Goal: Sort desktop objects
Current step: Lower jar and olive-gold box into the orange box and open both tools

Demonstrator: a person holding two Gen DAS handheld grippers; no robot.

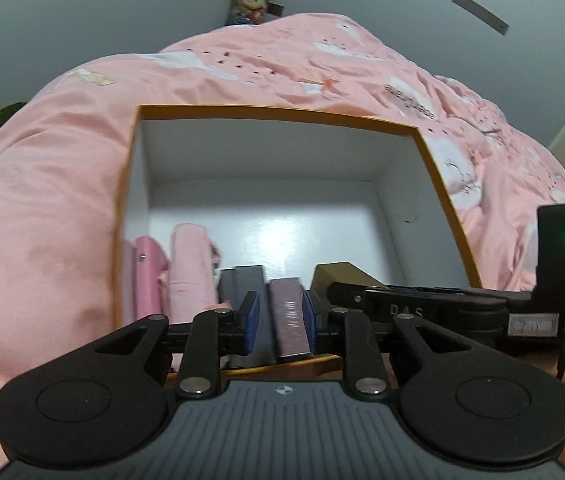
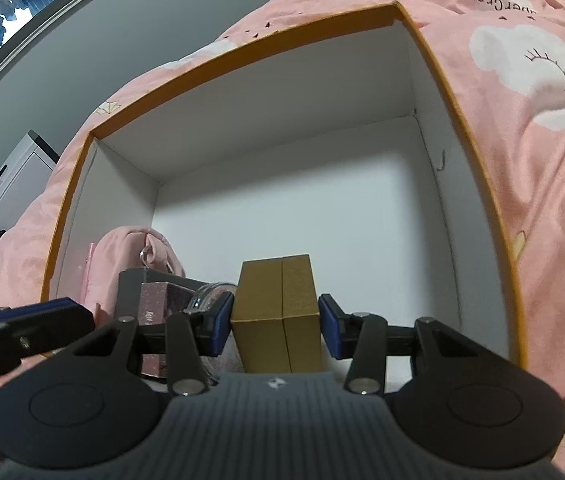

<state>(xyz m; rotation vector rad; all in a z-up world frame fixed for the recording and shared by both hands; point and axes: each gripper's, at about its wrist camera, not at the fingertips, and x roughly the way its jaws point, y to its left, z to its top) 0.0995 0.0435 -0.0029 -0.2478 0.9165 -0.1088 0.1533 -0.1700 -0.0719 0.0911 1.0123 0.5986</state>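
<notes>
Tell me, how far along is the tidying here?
Well along, it seems. Pink items and a grey box already lie in the orange-rimmed box. The left gripper straddles a purple glittery box standing there, apparently let go. The right gripper clamps a gold box low inside, not yet released. Nothing unsorted shows on the bedding, so what remains is unclear.

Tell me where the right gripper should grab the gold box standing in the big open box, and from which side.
Grip the gold box across its two narrow upright side faces, coming in from the near edge of the big box, angled down. It stands upright with flat, parallel sides, and the right gripper already straddles it there. The bottle beside its left face leaves little room, so keep the jaws centred.
</notes>
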